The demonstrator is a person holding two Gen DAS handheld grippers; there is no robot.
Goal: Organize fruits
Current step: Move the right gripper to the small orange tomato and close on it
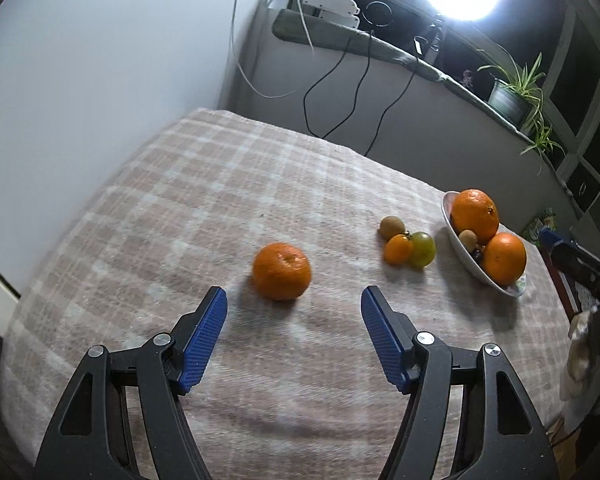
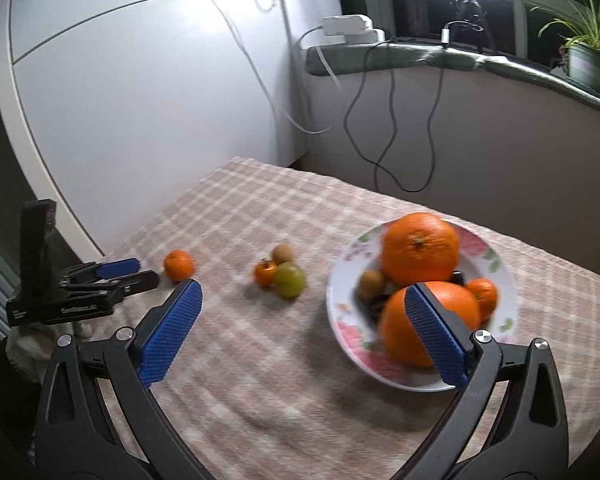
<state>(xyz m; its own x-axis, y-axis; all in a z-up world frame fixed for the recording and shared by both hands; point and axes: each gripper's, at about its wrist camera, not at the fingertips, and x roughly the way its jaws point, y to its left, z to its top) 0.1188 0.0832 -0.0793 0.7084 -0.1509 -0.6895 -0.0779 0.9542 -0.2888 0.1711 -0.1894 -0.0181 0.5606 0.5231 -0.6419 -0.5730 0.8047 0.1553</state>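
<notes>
Both our grippers wide open and empty above the checked tablecloth (image 1: 180, 184).
Our left gripper (image 1: 294, 300) faces a lone tangerine (image 1: 282, 271); beyond lie a kiwi (image 1: 391, 227), small orange fruit (image 1: 398, 248) and green fruit (image 1: 422, 249), then the flowered bowl (image 2: 342, 276) of oranges (image 2: 420, 254) before our right gripper (image 2: 303, 294).

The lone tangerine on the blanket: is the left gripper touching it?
Apart. In the left wrist view the tangerine lies beyond the open left gripper, with bare blanket between.
</notes>
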